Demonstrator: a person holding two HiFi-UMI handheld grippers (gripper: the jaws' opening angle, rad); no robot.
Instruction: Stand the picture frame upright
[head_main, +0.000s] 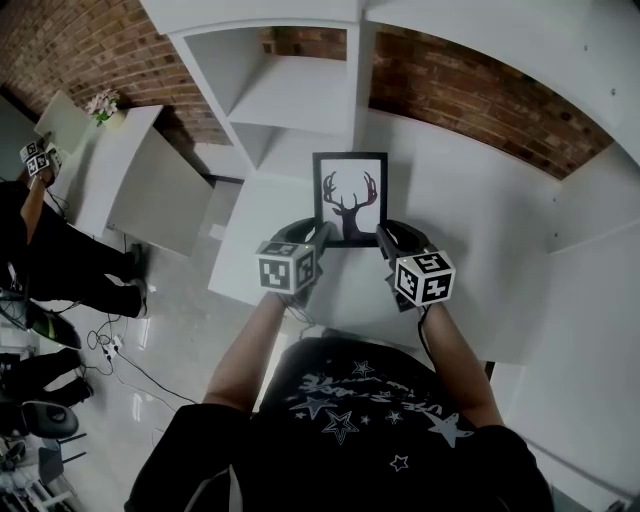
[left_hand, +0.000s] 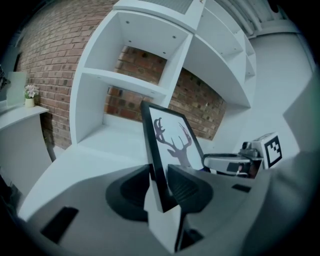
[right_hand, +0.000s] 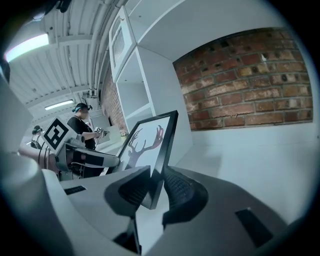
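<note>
A black picture frame (head_main: 349, 196) with a deer-antler print on white is held up over the white table (head_main: 480, 240), tilted back a little. My left gripper (head_main: 318, 238) is shut on its lower left corner, and in the left gripper view the frame's edge (left_hand: 159, 165) sits clamped between the dark pads. My right gripper (head_main: 384, 236) is shut on the lower right corner; in the right gripper view the frame (right_hand: 152, 150) rises between its jaws. Each gripper shows in the other's view: the right gripper (left_hand: 235, 162) and the left gripper (right_hand: 75, 155).
A white shelf unit (head_main: 275, 95) with open compartments stands just beyond the frame against a brick wall (head_main: 470, 90). A second white table (head_main: 130, 170) with a small flower pot (head_main: 103, 103) is at the left. Another person (head_main: 40, 230) stands at the far left.
</note>
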